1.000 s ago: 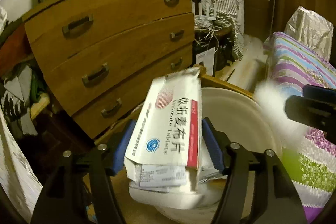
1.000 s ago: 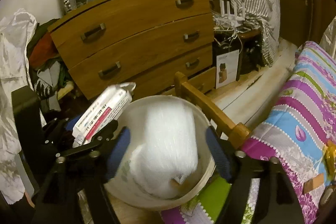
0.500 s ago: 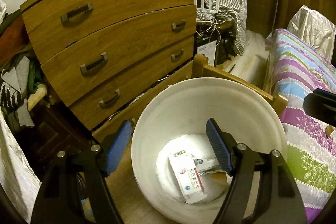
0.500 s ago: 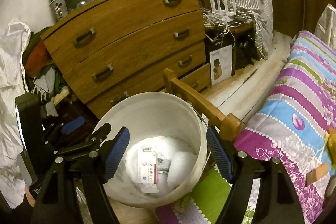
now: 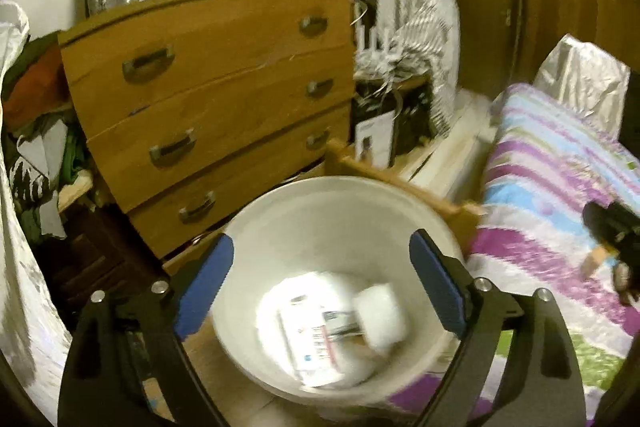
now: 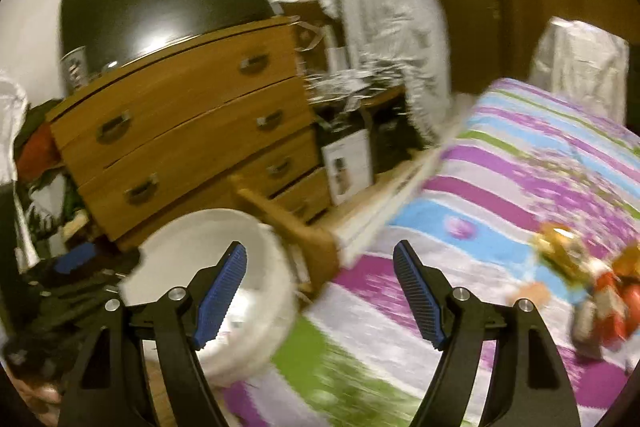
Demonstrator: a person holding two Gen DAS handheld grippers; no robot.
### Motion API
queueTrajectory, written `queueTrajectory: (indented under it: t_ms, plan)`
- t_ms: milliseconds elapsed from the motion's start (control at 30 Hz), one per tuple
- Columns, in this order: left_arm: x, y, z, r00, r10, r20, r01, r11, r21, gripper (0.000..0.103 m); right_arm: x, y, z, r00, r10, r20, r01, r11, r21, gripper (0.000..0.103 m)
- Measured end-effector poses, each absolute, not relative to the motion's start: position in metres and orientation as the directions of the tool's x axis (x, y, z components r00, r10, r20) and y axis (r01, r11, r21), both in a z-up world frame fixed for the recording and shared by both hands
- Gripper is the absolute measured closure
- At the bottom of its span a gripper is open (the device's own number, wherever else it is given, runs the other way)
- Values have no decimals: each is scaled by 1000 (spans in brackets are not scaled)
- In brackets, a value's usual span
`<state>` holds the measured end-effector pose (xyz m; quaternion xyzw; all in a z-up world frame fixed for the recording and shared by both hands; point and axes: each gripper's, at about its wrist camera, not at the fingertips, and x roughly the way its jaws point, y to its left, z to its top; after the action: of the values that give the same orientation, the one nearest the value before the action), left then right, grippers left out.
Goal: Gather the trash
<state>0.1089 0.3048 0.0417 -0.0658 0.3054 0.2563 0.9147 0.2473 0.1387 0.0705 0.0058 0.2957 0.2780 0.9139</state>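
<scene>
Though blurred, left tool point(image 5: 320, 281) opening, empty, above bin point(image 5: 280, 223); right tool point(image 6: 320, 293) spread, empty; wrappers point(image 6: 588, 287) smeared.

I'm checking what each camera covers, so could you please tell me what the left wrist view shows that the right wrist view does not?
Only the left wrist view looks down into the white bin, where a medicine box lies beside a white wad; nothing sits between the opening left gripper jaws. Only the right wrist view shows the orange and red wrappers on the striped bedspread. Both share the bin, wooden dresser, bedspread and bed-frame post.
</scene>
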Motion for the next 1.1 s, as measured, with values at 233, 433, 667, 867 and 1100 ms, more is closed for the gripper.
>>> queueTrajectory:
  t_ms: [233, 433, 667, 867, 1100]
  plan:
    - [108, 217, 36, 762, 327, -559, -373, 927, 34, 7, 251, -23, 32, 737, 373, -564, -264, 927, 268, 23]
    - [123, 158, -1, 738, 237, -631, -234, 968, 90, 7, 250, -137, 17, 781, 268, -564, -180, 962, 208, 12]
    - [137, 124, -40, 653, 202, -730, -180, 978, 110, 7, 334, -179, 11, 655, 255, -712, -405, 913, -46, 10]
    - [149, 119, -51, 616, 194, -764, -180, 978, 103, 7, 394, -150, 11, 530, 198, -825, -586, 789, -187, 15]
    - [155, 119, -71, 550, 155, -820, -173, 982, 69, 7, 408, -113, -1, 513, 100, -852, -609, 742, -280, 50]
